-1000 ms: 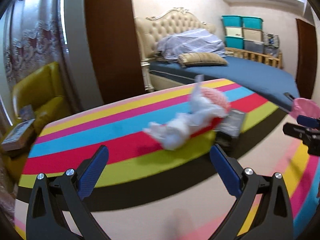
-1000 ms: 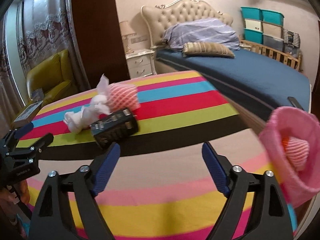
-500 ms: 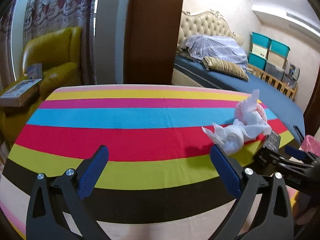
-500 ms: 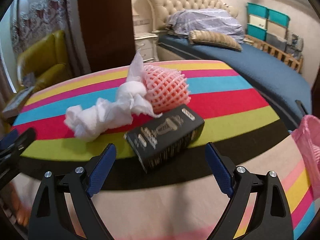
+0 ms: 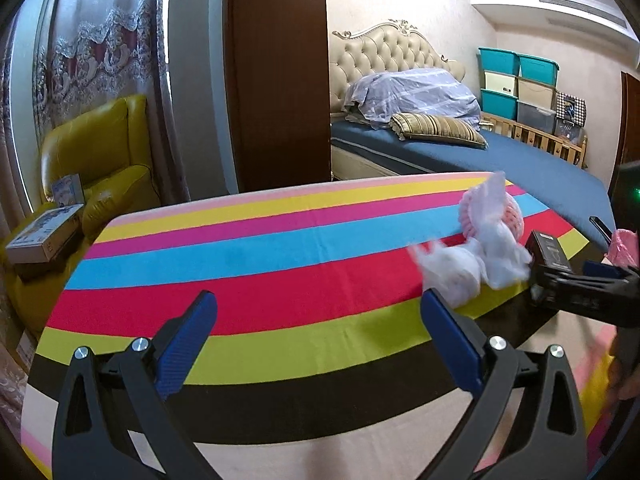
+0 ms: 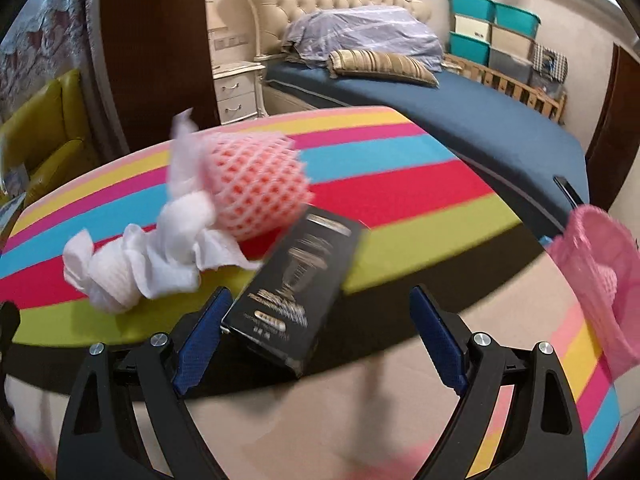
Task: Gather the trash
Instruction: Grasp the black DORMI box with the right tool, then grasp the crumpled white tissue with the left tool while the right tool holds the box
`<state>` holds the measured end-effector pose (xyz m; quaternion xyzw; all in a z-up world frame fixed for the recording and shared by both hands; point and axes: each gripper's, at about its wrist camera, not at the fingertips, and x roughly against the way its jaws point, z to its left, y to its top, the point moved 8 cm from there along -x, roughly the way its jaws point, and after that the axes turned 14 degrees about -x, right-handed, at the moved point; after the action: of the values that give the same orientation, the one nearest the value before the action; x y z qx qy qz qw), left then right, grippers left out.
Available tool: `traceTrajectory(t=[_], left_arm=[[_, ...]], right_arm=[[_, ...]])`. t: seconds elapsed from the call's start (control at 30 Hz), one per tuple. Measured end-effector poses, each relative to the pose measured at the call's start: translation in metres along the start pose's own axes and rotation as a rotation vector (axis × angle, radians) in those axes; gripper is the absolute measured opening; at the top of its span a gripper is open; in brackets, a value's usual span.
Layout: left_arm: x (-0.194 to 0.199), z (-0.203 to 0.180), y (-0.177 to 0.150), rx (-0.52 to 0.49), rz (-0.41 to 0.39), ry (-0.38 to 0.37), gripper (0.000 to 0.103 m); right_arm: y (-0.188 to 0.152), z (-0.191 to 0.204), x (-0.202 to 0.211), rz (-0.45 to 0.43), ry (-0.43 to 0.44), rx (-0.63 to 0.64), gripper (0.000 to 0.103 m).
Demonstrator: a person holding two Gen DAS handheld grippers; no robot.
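Observation:
On the striped tablecloth (image 6: 400, 184) lies a heap of trash: a black carton (image 6: 296, 284), a crumpled white tissue (image 6: 136, 268) and a pink foam net (image 6: 252, 188). My right gripper (image 6: 320, 300) is open around the near end of the carton, which lies close to the left finger; the pads do not press on it. My left gripper (image 5: 318, 300) is open over the cloth with nothing between its fingers. Its view has the tissue (image 5: 460, 268), foam net (image 5: 512, 216), carton (image 5: 548, 252) and right gripper (image 5: 592, 280) at the right.
A pink mesh basket (image 6: 596, 272) with a foam net inside hangs at the right table edge. Behind are a blue bed (image 6: 480, 108), a white nightstand (image 6: 236, 88), stacked storage bins (image 6: 492, 32) and a yellow armchair (image 5: 104, 160) with boxes (image 5: 44, 232).
The right gripper has come forward and down until the black carton lies between its fingers. The left gripper has swung left, so the trash heap now sits at the right of its view.

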<state>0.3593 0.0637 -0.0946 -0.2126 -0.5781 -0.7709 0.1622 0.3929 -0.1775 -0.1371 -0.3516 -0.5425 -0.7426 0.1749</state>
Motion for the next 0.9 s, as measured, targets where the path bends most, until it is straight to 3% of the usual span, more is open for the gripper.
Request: traceTrajectory(t=[0.23,0.33,0.47,0.9], left_arm=[[-0.009,-0.003,-0.007,0.025,0.049,-0.046,0.098],[-0.005,-0.004,-0.007,0.032,0.039,-0.04,0.098],[-0.006,-0.012,-0.004,0.006,0.043,-0.063,0.098],[-0.027,-0.071,0.003,-0.042,0.149,-0.158,0.097]], right_arm=[[0.001,-0.006,-0.012,0.039,0.046,0.005,0.076],[0.001,0.001,-0.015,0.05,0.075,0.018,0.067],[0.0,0.002,-0.007,0.047,0.131,0.039,0.039],[-0.012,-0.046,0.04,0.004,0.203,0.011,0.039]])
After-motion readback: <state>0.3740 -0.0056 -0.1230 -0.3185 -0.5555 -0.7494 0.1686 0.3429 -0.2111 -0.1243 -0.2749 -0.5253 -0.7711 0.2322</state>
